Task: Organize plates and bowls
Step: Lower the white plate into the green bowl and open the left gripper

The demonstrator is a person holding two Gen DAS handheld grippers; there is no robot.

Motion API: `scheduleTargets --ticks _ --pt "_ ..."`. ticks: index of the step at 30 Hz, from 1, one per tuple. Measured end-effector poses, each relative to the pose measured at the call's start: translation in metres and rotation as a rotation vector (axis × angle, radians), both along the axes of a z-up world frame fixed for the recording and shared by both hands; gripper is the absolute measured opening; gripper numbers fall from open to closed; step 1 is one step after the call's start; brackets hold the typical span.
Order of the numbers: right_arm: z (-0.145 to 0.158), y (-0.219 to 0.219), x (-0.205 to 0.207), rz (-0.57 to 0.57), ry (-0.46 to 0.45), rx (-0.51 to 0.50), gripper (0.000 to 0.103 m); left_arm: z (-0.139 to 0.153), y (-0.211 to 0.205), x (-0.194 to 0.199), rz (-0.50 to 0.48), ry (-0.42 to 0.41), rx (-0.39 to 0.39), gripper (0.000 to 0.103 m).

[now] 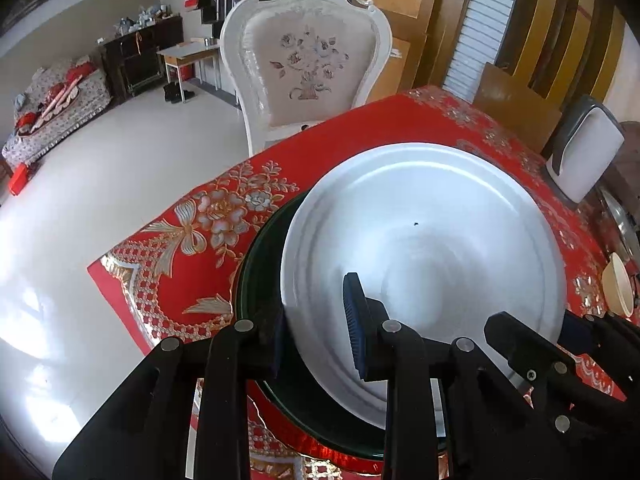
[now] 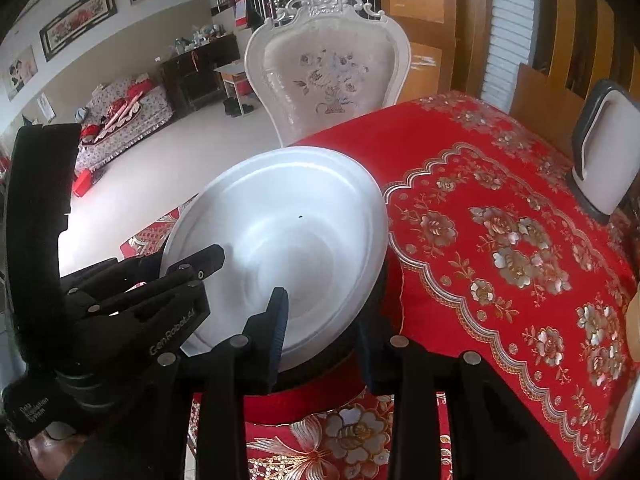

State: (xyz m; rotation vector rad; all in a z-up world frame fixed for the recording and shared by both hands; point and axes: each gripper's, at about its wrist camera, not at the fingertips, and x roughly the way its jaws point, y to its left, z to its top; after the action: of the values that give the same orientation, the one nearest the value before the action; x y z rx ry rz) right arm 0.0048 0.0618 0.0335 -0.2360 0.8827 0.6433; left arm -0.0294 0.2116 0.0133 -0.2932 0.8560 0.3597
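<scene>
Two sets of jaws hold one white plate (image 1: 420,240) by its near rim over a dark dish (image 1: 264,272) on the bench (image 2: 500,220): left gripper (image 1: 320,332) clamped, right gripper (image 2: 320,332) straddling it loosely; it looks stiff, glossy, breakable.

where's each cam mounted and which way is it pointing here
Left wrist: rides the left gripper, angled down across the white plate toward the ornate chair; its own jaws clamp the plate's near rim, the right gripper at lower right.
Right wrist: rides the right gripper, angled down over the red tablecloth toward the same chair; its jaws straddle the plate's rim, the left gripper at left.
Shared: plate, dark plate beneath, tablecloth, chair.
</scene>
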Motion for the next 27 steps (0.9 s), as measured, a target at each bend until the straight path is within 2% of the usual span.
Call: scheduleTargets --ticks 5,10,12,27 --pt "0.002 -0.001 -0.002 0.000 0.005 0.015 0.033 0.002 -0.002 0.000 0.003 -0.013 0.021 0.025" --pt "0.006 -0.005 -0.004 -0.004 0.001 0.035 0.033 0.010 -0.003 -0.006 0.024 -0.061 0.059 0.025" --pt "0.007 -0.008 -0.003 -0.007 0.003 0.045 0.033 0.015 -0.004 -0.008 0.038 -0.079 0.078 0.030" --pt "0.015 -0.035 0.001 -0.049 0.002 0.094 0.034 0.038 -0.029 -0.017 0.017 -0.144 0.145 0.030"
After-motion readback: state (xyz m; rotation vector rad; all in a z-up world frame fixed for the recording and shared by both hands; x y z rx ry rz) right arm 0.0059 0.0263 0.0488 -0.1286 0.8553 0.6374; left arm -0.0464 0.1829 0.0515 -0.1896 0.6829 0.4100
